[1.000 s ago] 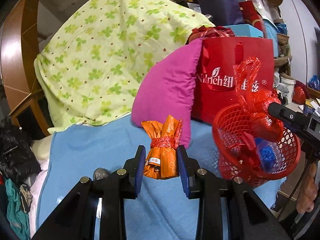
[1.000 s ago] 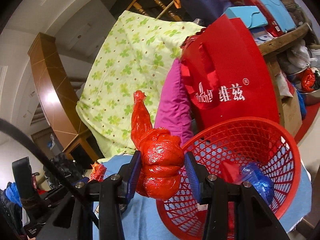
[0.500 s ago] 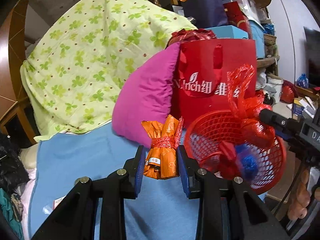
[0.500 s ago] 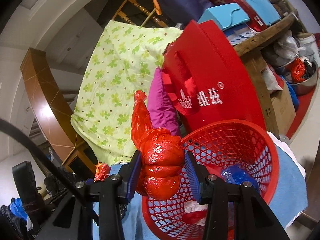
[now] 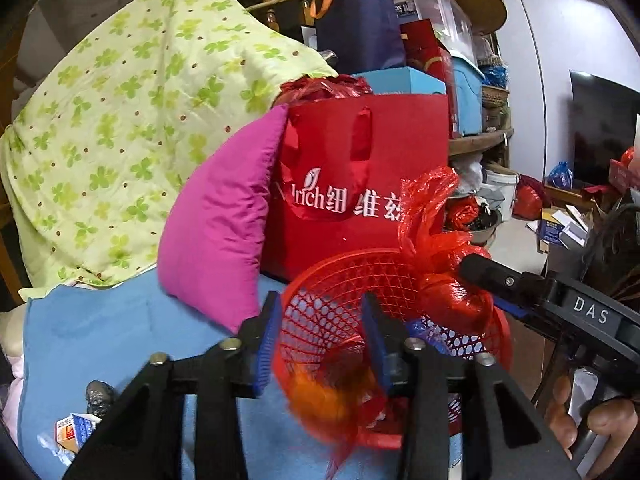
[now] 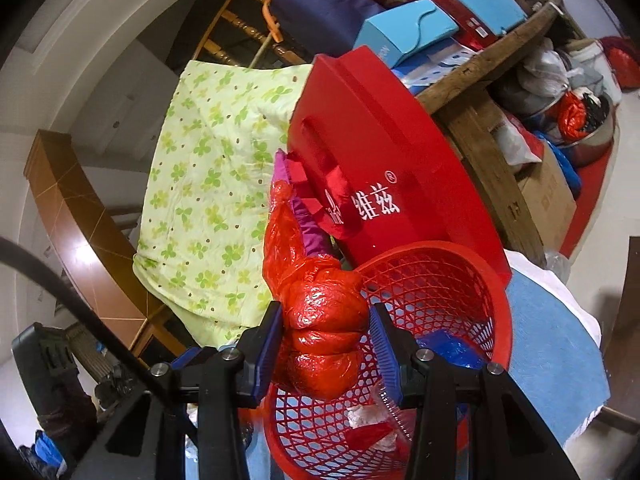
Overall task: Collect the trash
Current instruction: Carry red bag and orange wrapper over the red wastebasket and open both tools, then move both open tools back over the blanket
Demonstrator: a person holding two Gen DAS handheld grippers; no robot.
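Observation:
A red mesh basket stands on the blue cloth and holds blue and red trash. My left gripper is open over its rim; the orange wrapper bundle is a blur below the fingers, falling into the basket. My right gripper is shut on a knotted red plastic bag and holds it over the basket's near rim; the bag also shows in the left wrist view.
A red paper bag and a magenta pillow stand right behind the basket, with a green-patterned quilt to the left. A small carton and a dark lump lie on the blue cloth. Cluttered shelves rise at the back.
My left gripper moved right over the basket, opened and let go of the orange bundle, which now drops. My right gripper with the red bag moved closer over the basket.

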